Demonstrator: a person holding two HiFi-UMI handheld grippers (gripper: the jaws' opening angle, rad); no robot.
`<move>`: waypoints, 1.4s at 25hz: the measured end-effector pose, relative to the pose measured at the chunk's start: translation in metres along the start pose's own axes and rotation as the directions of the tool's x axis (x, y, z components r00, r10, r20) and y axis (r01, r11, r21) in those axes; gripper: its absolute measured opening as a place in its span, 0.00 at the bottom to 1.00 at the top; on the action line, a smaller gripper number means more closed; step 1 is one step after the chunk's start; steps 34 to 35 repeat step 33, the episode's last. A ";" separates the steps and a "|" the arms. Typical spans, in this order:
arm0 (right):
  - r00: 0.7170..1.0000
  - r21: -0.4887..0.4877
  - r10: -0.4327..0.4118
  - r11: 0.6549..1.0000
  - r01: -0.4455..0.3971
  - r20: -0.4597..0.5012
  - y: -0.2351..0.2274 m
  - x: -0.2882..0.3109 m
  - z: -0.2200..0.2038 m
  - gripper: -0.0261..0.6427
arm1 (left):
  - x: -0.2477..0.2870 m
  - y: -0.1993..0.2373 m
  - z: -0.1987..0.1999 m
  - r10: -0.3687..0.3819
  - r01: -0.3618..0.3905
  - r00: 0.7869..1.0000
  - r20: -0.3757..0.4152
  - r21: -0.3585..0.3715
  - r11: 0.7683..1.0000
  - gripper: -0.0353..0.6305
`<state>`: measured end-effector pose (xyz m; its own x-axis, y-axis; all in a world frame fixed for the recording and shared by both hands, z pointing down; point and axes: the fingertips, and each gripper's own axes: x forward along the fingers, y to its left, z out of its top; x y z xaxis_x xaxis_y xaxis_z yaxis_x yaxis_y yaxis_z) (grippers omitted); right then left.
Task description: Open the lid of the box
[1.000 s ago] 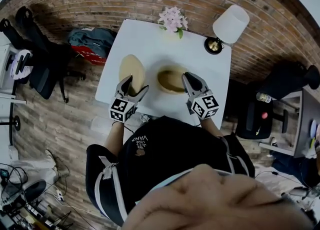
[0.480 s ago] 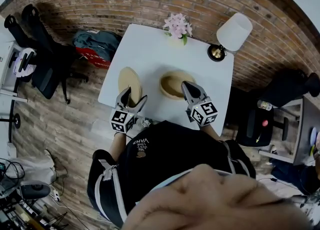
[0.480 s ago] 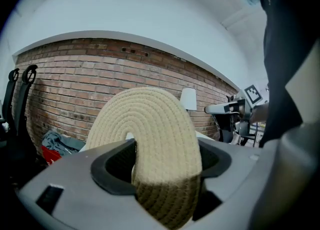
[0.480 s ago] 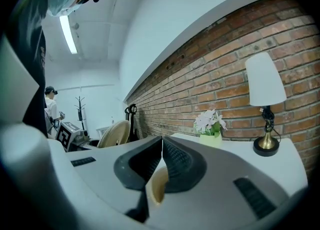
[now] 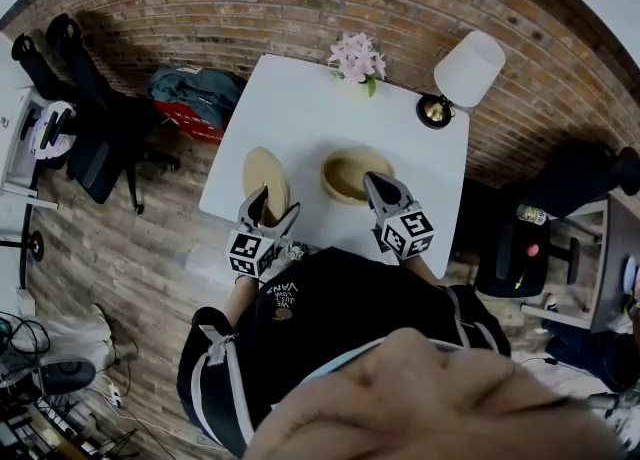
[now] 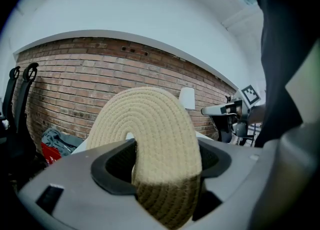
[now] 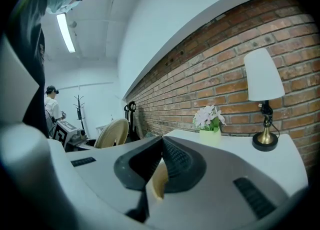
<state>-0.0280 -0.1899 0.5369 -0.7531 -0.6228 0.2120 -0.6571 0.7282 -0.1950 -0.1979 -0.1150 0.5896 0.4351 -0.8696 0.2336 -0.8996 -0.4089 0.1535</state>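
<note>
Found lid off box, pinched upright in left gripper; right gripper pressed shut on box rim; advise steadying box, lowering lid flat onto counter.

On the table, the lid stands left of the box, apart from it, between the jaws of the left gripper. The flowers are behind the box, the lamp behind it to the right. The right gripper is at the box's near right rim.
</note>
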 end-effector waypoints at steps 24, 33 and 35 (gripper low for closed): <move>0.996 0.030 -0.064 0.997 0.066 -0.054 -0.010 -0.009 -0.027 0.05 | 0.008 -0.017 -0.015 -0.039 0.038 0.999 -0.029 -0.022 0.999 0.56; 0.996 0.031 -0.077 0.996 0.079 -0.050 -0.017 -0.007 -0.027 0.04 | 0.012 -0.013 -0.017 -0.032 0.031 0.999 -0.029 -0.028 0.999 0.56; 0.996 0.031 -0.077 0.996 0.079 -0.050 -0.017 -0.007 -0.027 0.04 | 0.012 -0.013 -0.017 -0.032 0.031 0.999 -0.029 -0.028 0.999 0.56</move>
